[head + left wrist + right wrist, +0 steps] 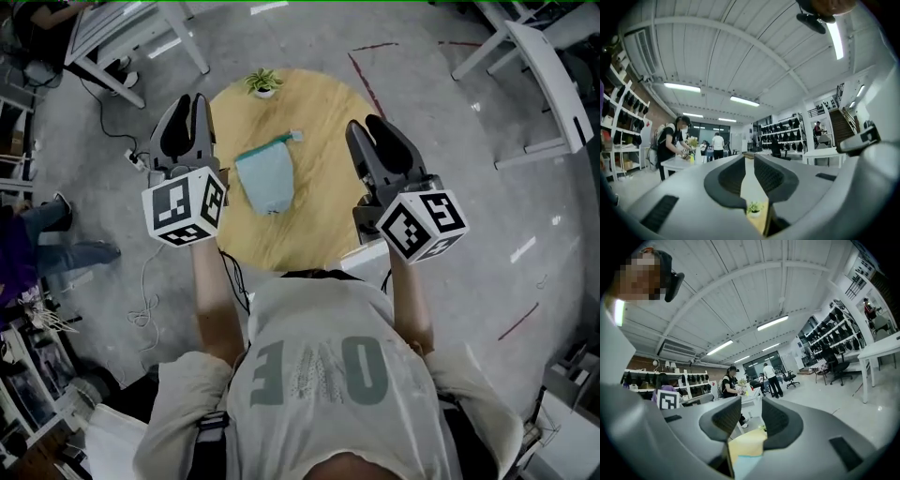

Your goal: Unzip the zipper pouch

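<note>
Zipper pouch (266, 178) flat on round table (319, 122), small potted plant (263, 82) beyond

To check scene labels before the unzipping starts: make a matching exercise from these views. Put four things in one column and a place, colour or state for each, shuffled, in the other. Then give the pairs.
Things:
1. pouch
2. plant
3. table
4. left tongs

Descriptions:
A. round, wooden
B. light blue, lying mid-table
C. green, at the table's far edge
D. raised, nothing between the jaws

Pairs: 1-B, 2-C, 3-A, 4-D.
</note>
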Available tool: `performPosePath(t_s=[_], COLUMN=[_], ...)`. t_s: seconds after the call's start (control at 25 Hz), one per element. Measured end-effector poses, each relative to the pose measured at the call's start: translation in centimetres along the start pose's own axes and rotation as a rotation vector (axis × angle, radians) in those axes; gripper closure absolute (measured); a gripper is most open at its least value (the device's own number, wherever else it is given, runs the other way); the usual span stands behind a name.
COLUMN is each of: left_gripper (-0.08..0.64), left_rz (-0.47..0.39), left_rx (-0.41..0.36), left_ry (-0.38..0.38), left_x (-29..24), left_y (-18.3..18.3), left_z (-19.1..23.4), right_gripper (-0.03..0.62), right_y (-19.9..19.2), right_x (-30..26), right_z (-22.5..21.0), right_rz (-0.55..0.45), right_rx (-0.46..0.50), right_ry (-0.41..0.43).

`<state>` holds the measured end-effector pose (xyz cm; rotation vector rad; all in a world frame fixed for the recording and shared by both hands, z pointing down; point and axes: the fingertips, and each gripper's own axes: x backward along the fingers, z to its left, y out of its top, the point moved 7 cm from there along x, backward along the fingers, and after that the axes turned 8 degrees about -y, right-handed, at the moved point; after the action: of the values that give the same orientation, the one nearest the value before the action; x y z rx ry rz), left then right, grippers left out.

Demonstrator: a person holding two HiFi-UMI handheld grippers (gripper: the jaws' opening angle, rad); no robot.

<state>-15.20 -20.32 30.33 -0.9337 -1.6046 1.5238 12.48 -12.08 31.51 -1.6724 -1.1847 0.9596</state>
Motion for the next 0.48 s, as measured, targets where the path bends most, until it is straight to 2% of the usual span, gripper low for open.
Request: performPosePath(t_s=[0.08, 0.24, 0.36, 0.48], left_gripper=[0.513, 0.531, 0.532, 0.534], left_rz=[-0.076, -0.162, -0.185, -0.165], left_rx=[-0.034, -0.081, -0.102, -0.14], left_ry=[0.019, 0.053, 0.073, 0.092], left_x=[1.2, 3.9, 6.0, 7.5], left_y=[3.0, 6.7, 7.8, 7.3], left_z=[-0.9, -2.7, -4.1, -5.6], right_gripper=[0.451, 0.468, 0.493, 0.522], right_y=[0.3, 0.6, 0.8, 0.8], right_x=[-0.3, -1.1, -1.3, -0.9], right_z=[0.7, 2.3, 3.2, 3.8], right_rz=[-0.012, -0.044, -0.08, -0.113], right_rx=[0.029, 0.084, 0.127, 0.156], right_ry=[0.021, 0.056, 0.051, 0.035])
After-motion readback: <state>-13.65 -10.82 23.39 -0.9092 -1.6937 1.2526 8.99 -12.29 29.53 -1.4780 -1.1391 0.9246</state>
